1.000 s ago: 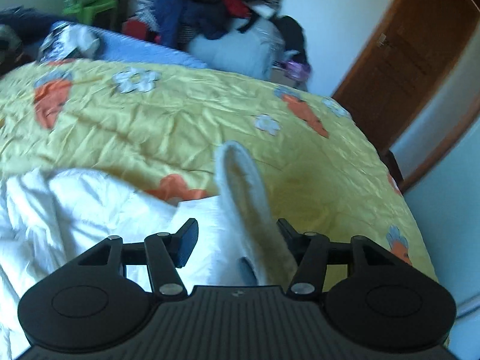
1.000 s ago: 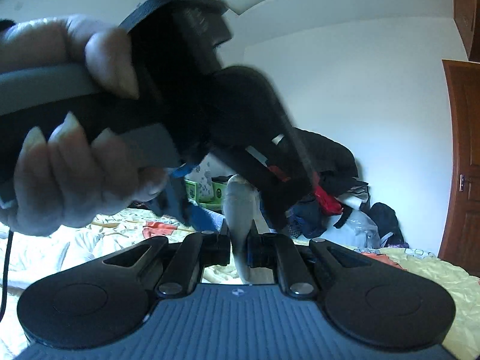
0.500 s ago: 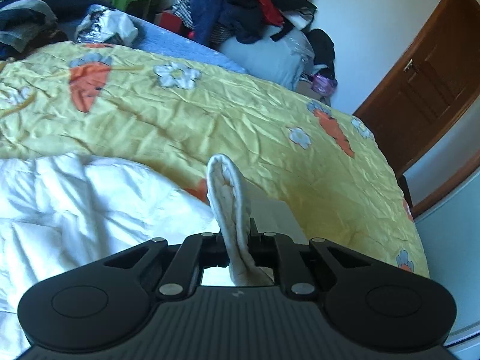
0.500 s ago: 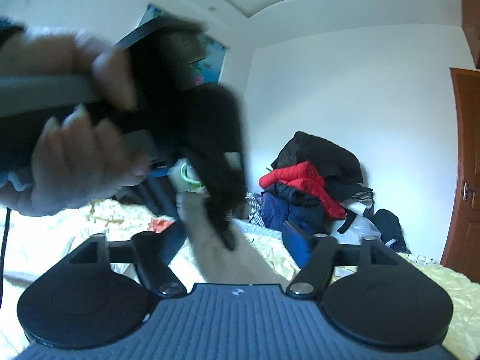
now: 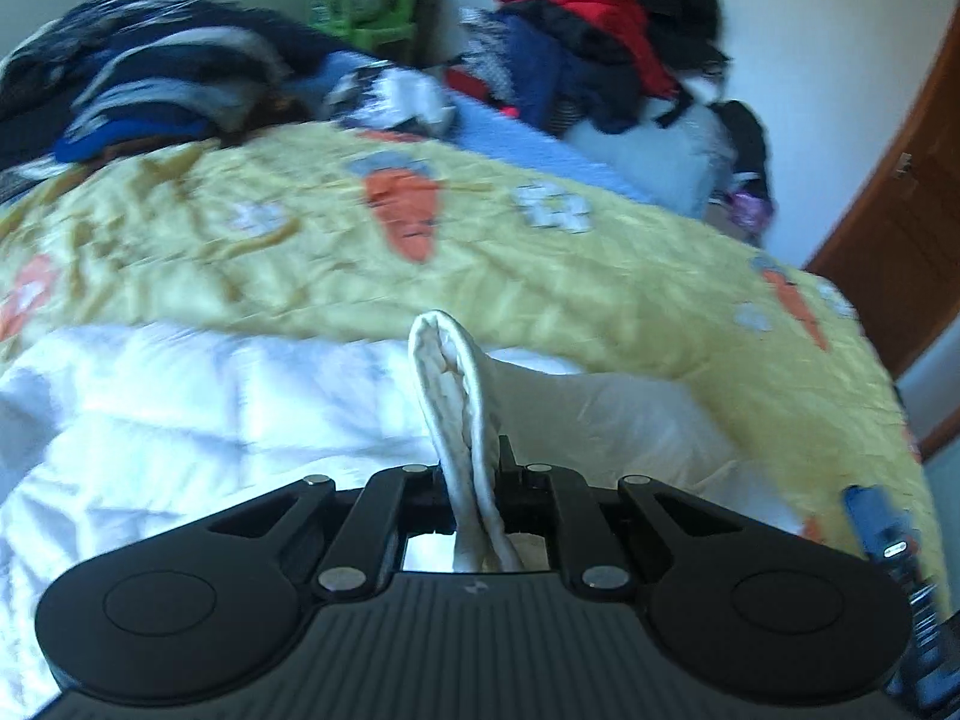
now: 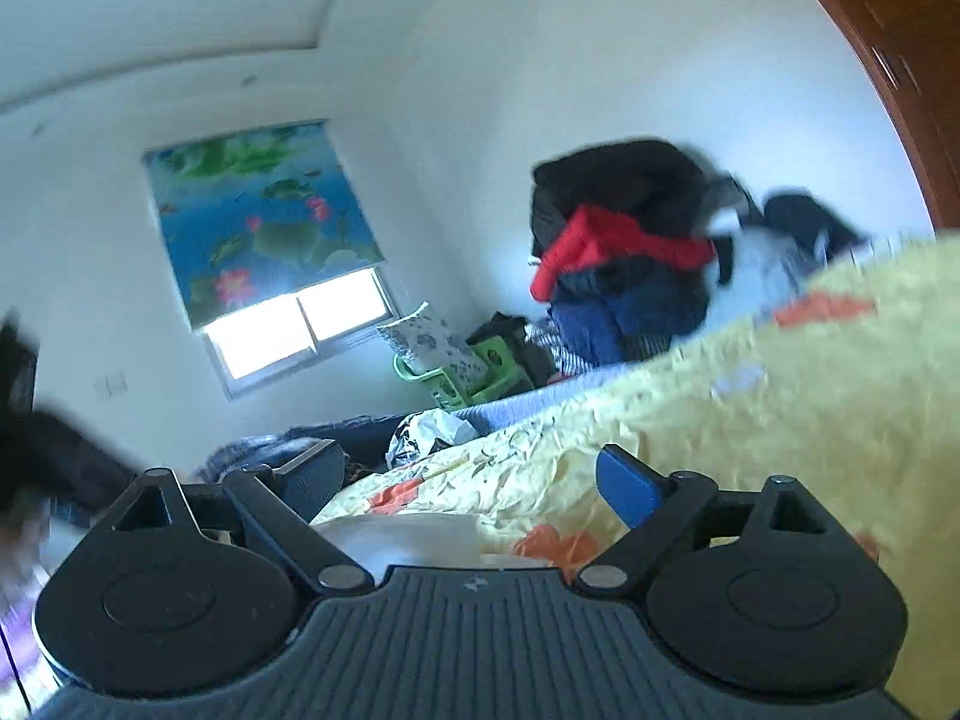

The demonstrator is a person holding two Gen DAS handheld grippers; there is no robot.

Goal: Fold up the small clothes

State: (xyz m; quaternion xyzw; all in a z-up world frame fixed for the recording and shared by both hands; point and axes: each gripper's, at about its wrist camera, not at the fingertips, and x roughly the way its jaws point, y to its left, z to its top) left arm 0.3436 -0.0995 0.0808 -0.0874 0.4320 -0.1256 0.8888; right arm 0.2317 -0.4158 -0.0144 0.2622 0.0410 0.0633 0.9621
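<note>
Left tongs (image 5: pixel 474 474) clamped on a folded cream garment (image 5: pixel 456 396); right tongs (image 6: pixel 474 483) spread wide, holding nothing.

Seen from the left wrist: garment edge pinched upright between the closed fingers, looping toward 12 o'clock, its remainder draped on the white duvet (image 5: pixel 180 408) at 9 o'clock. Beyond, yellow carrot-print bedspread (image 5: pixel 540 264); farther off, clothes pile (image 5: pixel 600 42) at 1 o'clock, wooden door (image 5: pixel 894 222) at 3 o'clock. From the right wrist: green basket (image 6: pixel 474 378) and lotus-print blind (image 6: pixel 258 210) toward 11 o'clock.
</note>
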